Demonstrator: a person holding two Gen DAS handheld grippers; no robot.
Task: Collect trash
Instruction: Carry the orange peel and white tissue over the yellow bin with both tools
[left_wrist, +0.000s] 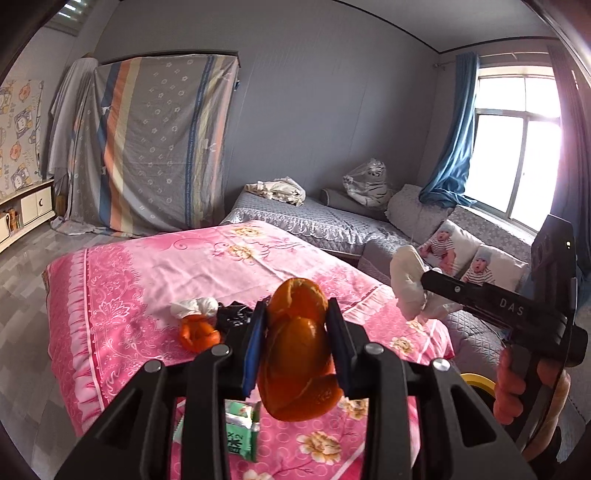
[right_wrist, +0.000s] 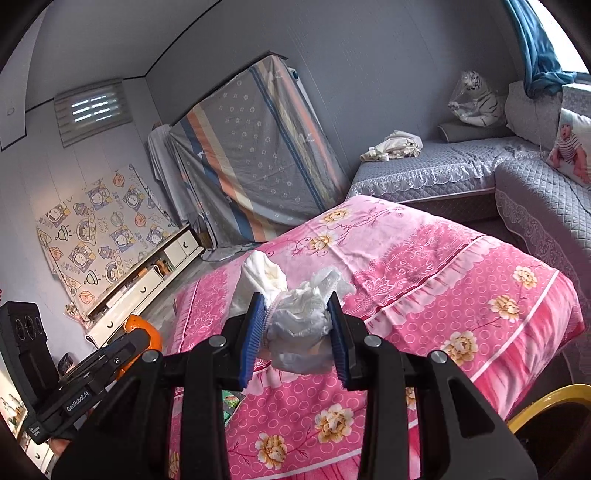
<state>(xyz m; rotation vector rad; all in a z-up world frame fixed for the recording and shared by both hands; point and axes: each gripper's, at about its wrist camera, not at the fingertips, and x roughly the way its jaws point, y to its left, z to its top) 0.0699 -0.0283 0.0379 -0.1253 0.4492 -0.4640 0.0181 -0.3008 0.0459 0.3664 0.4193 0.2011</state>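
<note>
My left gripper (left_wrist: 297, 343) is shut on a large orange peel (left_wrist: 297, 354) and holds it above the pink flowered cloth (left_wrist: 147, 273). My right gripper (right_wrist: 297, 332) is shut on a crumpled white tissue (right_wrist: 295, 328), held above the same cloth (right_wrist: 424, 258); it shows at the right of the left wrist view (left_wrist: 410, 284). On the cloth lie another orange peel (left_wrist: 199, 334), a white tissue wad (left_wrist: 194, 306), a black wrapper (left_wrist: 232, 315) and a green packet (left_wrist: 240, 432). The left gripper with its peel (right_wrist: 142, 334) shows at the lower left of the right wrist view.
A yellow-rimmed bin (right_wrist: 546, 406) stands at the lower right, also seen in the left wrist view (left_wrist: 478, 382). A grey sofa (left_wrist: 332, 221) with cushions and a toy tiger (left_wrist: 369, 184) lies behind. A sheet-covered frame (left_wrist: 155, 147) leans on the wall.
</note>
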